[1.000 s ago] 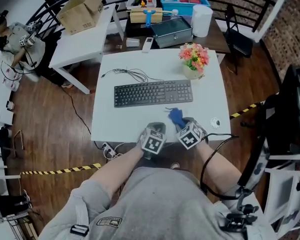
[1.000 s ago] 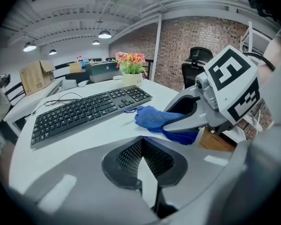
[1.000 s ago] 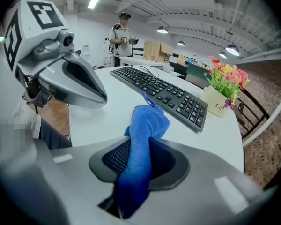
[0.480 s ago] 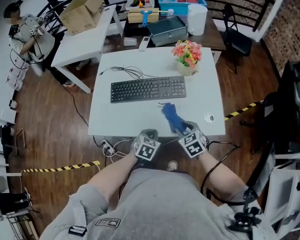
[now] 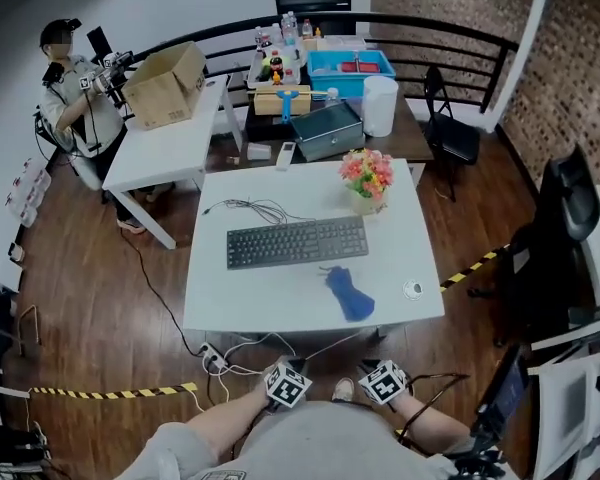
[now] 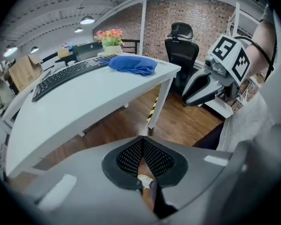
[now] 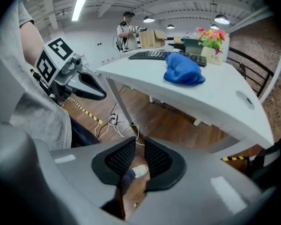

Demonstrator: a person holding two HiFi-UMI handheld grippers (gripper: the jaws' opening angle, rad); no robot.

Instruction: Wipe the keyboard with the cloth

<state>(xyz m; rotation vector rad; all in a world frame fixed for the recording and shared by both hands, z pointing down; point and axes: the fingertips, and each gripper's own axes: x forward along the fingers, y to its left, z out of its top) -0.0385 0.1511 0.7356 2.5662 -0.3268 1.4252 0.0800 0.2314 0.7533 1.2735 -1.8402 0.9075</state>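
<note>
The black keyboard (image 5: 297, 241) lies across the middle of the white table (image 5: 230, 308). The blue cloth (image 5: 349, 294) lies crumpled in front of the keyboard's right end, with nothing touching it. Both grippers hang off the table's near edge, close to my body. My left gripper (image 5: 286, 383) is empty, its pads meeting at the tips (image 6: 141, 139). My right gripper (image 5: 384, 381) is closing, with a narrow gap and nothing between its pads (image 7: 139, 144). Both gripper views show the cloth (image 6: 132, 64) (image 7: 183, 70) up on the tabletop, and the floor below the jaws.
A flower pot (image 5: 365, 175) stands behind the keyboard's right end and a small round object (image 5: 412, 289) lies right of the cloth. The keyboard cable (image 5: 250, 208) coils at the back left. A person (image 5: 75, 98) stands by a second white table. An office chair (image 5: 560, 228) is at right.
Both grippers pulled back off the table toward my body and sank. The right gripper let go of the blue cloth, which now lies free on the table.
</note>
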